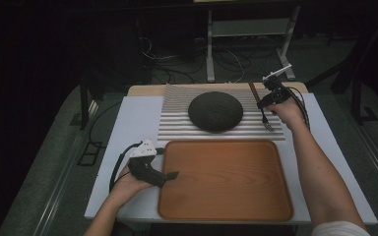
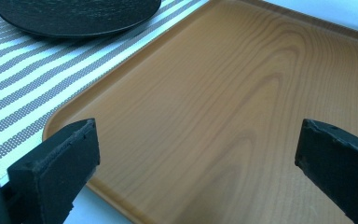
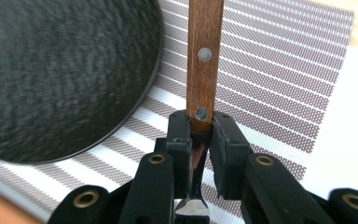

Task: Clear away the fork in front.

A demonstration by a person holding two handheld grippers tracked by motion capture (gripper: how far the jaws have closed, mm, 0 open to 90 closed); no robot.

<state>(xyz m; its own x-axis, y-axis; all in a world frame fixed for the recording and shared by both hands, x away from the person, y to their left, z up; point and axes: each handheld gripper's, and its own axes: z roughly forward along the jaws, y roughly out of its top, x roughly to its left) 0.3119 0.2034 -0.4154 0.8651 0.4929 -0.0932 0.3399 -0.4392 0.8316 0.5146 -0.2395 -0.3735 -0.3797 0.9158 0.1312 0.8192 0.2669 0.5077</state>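
A fork point(image 1: 252, 91) with a riveted wooden handle point(image 3: 205, 56) lies over the right edge of the striped placemat point(image 1: 177, 129). My right gripper point(image 1: 266, 103) is shut on it where the handle meets the metal neck point(image 3: 200, 128). A round black plate point(image 1: 215, 111) sits mid-mat, to the left of the fork point(image 3: 60, 74). In front lies a wooden tray point(image 1: 226, 182). My left gripper point(image 1: 171, 175) hovers open over the tray's left part, its jaws wide apart point(image 2: 196, 144) with nothing between them and bare tray wood point(image 2: 223, 93) below.
Mat and tray rest on a white board point(image 1: 138, 118) that covers the small table. Past the table's far edge are a white stand point(image 1: 248, 29) and loose cables on the dark floor. In the left gripper view, the black plate point(image 2: 74, 16) and placemat point(image 2: 23, 88) lie beyond the tray.
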